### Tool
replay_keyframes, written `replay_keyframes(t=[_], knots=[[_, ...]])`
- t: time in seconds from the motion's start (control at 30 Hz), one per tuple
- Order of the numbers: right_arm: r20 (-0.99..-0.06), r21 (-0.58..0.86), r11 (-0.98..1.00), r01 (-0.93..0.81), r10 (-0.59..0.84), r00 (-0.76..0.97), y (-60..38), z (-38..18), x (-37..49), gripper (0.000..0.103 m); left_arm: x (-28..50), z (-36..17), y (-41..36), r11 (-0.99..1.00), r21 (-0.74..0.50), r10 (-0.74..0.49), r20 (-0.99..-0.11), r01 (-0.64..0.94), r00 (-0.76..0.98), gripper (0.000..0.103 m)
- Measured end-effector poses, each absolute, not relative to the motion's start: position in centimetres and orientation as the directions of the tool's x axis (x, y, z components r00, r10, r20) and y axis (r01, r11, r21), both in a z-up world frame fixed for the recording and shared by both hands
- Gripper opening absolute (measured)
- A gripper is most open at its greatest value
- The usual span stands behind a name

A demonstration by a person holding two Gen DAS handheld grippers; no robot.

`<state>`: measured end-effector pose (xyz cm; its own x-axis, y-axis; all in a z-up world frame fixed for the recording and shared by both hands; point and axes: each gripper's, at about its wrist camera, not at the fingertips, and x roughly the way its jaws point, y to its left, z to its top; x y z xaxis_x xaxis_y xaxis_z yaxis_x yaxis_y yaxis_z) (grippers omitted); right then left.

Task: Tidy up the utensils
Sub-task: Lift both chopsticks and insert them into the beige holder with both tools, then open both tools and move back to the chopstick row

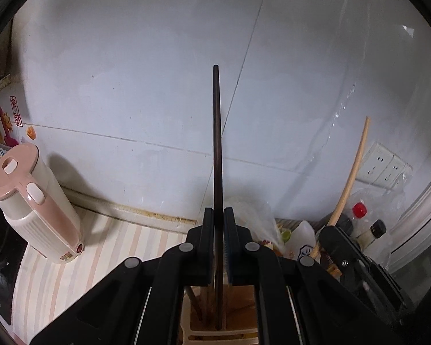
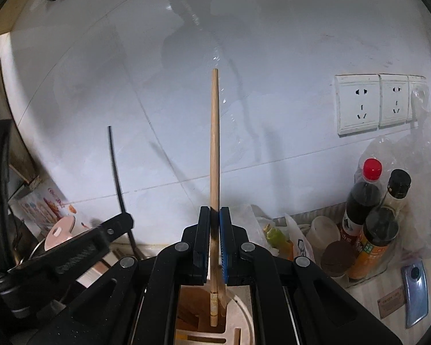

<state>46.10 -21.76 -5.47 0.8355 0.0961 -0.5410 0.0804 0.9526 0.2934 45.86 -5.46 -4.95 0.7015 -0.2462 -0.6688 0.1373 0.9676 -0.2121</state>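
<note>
My left gripper (image 1: 217, 218) is shut on a dark brown chopstick (image 1: 217, 143) that stands upright, its lower end down in a beige utensil holder (image 1: 215, 332) beneath the jaws. My right gripper (image 2: 215, 218) is shut on a light bamboo chopstick (image 2: 214, 143), also upright, with its lower end in the same holder (image 2: 241, 310). Each gripper shows in the other's view: the right one (image 1: 330, 238) with the bamboo chopstick (image 1: 353, 172), the left one (image 2: 120, 224) with the dark chopstick (image 2: 115, 166). More sticks stand in the holder.
A pink and white kettle (image 1: 34, 204) stands left on the striped counter (image 1: 106, 258). Sauce bottles (image 2: 365, 198), jars and plastic bags crowd the right. Wall sockets (image 2: 357, 103) sit on the white tiled wall. A phone (image 2: 415, 293) lies at the right.
</note>
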Motion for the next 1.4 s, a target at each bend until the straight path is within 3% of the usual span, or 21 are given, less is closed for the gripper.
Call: replay_keyframes(t=[0.13,0.2,0.23,0.27,0.3,0.37,0.5,0.57,0.67,0.73,0.9,1.07,1.1,1.17,1.23,1.33,1.4], knots=[[-0.562,0.267,0.963,0.042,0.12,0.818,-21.2,-6.0,45.6,0.007,45.1,-4.2,-5.5,0.967,-0.2,-0.254,-0.693,0.159,0.675,0.006],[-0.58,0.269,0.962,0.042,0.127,0.805,-21.4,-5.7,45.1,0.01,44.0,-3.3,-5.2,0.962,-0.212,-0.273,-0.707,0.173,0.653,0.013],[-0.595,0.279,0.959,0.043,0.137,0.792,-21.7,-5.5,44.8,0.019,43.4,-2.8,-5.1,0.963,-0.206,-0.268,-0.714,0.171,0.647,0.019],[-0.601,0.284,0.958,0.047,0.14,0.787,-22.0,-5.3,44.5,0.035,42.7,-2.3,-4.9,0.97,-0.186,-0.245,-0.722,0.159,0.647,0.035],[-0.604,0.289,0.956,0.056,0.137,0.785,-22.3,-5.0,44.1,0.042,42.0,-1.8,-4.6,0.975,-0.166,-0.223,-0.725,0.149,0.652,0.058],[-0.606,0.305,0.949,0.076,0.132,0.785,-23.4,-4.2,42.8,0.048,40.1,-1.0,-3.6,0.987,-0.121,-0.163,-0.717,0.109,0.677,0.08],[-0.638,0.301,0.946,0.118,0.108,0.763,-24.8,-3.0,40.3,0.048,37.2,-0.8,-1.3,0.996,-0.084,-0.09,-0.736,0.041,0.67,0.095],[-0.657,0.273,0.953,0.135,0.082,0.75,-25.1,-2.5,38.7,0.054,36.1,-1.1,-0.6,0.997,-0.074,-0.072,-0.742,0.025,0.667,0.103],[-0.69,0.262,0.951,0.162,0.067,0.721,-25.5,-2.5,36.5,0.07,34.5,-2.1,-0.2,1.0,-0.015,-0.006,-0.755,-0.008,0.656,0.103],[-0.711,0.253,0.949,0.188,0.051,0.701,-25.9,-2.9,34.9,0.076,33.6,-3.1,-0.2,1.0,-0.006,0.002,-0.766,-0.011,0.643,0.103],[-0.773,0.228,0.944,0.241,0.025,0.634,-26.8,-5.5,31.8,0.076,30.9,-7.4,-0.5,0.999,0.04,0.037,-0.821,-0.006,0.57,0.103],[-0.875,0.232,0.922,0.311,0.058,0.481,-28.6,-12.5,28.9,0.076,28.9,-13.9,-2.4,0.996,0.07,0.043,-0.9,0.047,0.433,0.103],[-0.894,0.232,0.918,0.323,0.07,0.443,-28.9,-14.3,28.4,0.074,28.6,-15.4,-3.1,0.995,0.074,0.042,-0.915,0.066,0.401,0.103],[-0.92,0.231,0.911,0.342,0.091,0.38,-29.4,-17.4,27.4,0.054,27.8,-18.7,-4.6,0.991,0.078,0.041,-0.946,0.105,0.321,0.103],[-0.942,0.237,0.902,0.361,0.123,0.312,-29.8,-20.6,26.6,0.041,27.1,-22.0,-6.1,0.988,0.058,0.023,-0.971,0.141,0.238,0.103],[-0.962,0.231,0.894,0.383,0.151,0.229,-30.1,-24.5,25.6,0.034,26.3,-25.6,-8.4,0.981,0.014,-0.014,-0.99,0.191,0.143,0.1],[-0.971,0.215,0.898,0.384,0.153,0.185,-30.2,-26.6,24.8,0.032,25.8,-27.6,-10.1,0.972,0.0,-0.022,-0.996,0.235,0.091,0.085]])
